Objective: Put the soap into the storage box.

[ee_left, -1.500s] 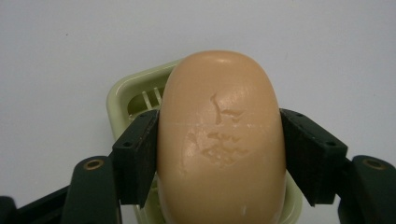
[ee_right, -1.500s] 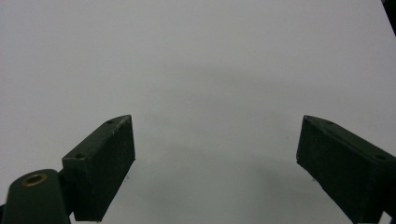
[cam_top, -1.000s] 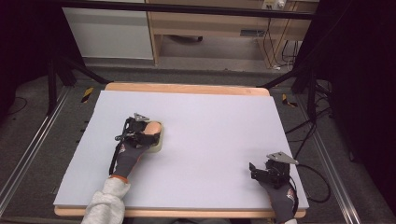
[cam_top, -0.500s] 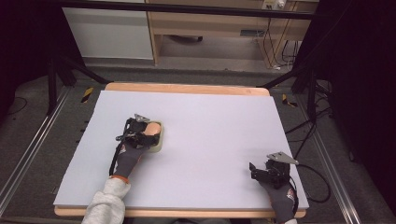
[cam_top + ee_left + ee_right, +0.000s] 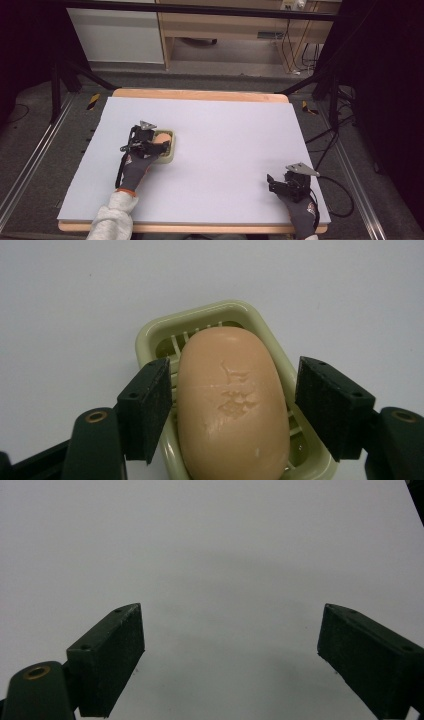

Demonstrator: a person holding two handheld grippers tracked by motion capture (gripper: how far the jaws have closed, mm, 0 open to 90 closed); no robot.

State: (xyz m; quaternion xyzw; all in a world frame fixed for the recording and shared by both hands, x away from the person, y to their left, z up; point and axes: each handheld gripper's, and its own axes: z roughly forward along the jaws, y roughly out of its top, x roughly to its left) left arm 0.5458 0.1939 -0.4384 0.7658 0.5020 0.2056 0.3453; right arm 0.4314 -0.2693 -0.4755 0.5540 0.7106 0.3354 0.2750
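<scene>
A peach-coloured bar of soap (image 5: 232, 400) lies in a pale green soap dish (image 5: 200, 322) on the white table. My left gripper (image 5: 232, 407) is open around the soap, one jaw on each side, with small gaps to the bar. In the high view the left gripper (image 5: 156, 143) sits over the dish (image 5: 170, 152) at the table's left middle. My right gripper (image 5: 276, 186) rests near the front right corner, open. In the right gripper view its jaws (image 5: 230, 655) stand wide apart over bare table.
The white table top (image 5: 225, 130) has a wooden edge at the back and front. A wooden shelf unit and cables stand beyond the table's far side. Metal rails run along both sides on the floor.
</scene>
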